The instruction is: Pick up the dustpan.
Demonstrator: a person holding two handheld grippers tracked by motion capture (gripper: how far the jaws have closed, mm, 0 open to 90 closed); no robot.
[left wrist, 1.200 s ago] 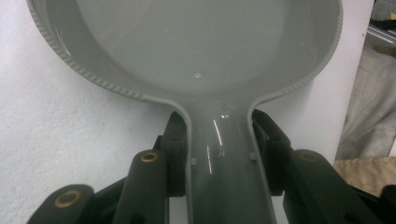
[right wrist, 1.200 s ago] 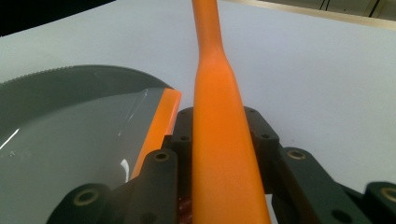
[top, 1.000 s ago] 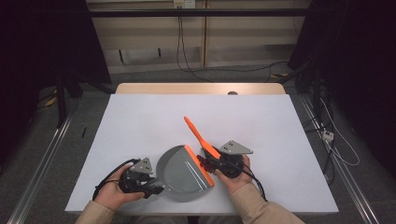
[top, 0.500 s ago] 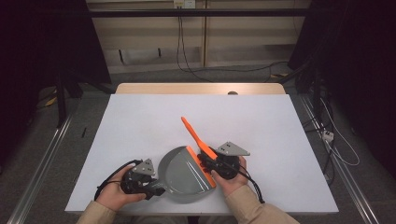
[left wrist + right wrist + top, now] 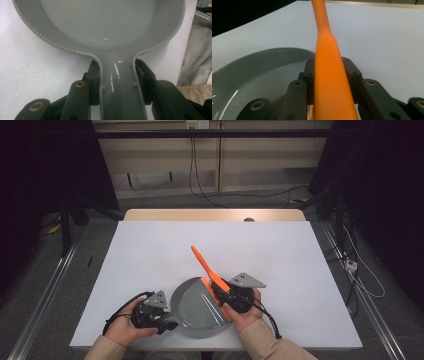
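Your left gripper (image 5: 117, 82) clamps the grey dustpan (image 5: 110, 27) handle; your right gripper (image 5: 329, 72) grips the orange brush (image 5: 328, 62), whose bristles are hidden beneath the jaws.

No legible text, label, brand, number or sign appears in any view. The grey dustpan (image 5: 197, 307), the orange brush (image 5: 210, 275) and the white table (image 5: 280, 250) carry no readable markings.
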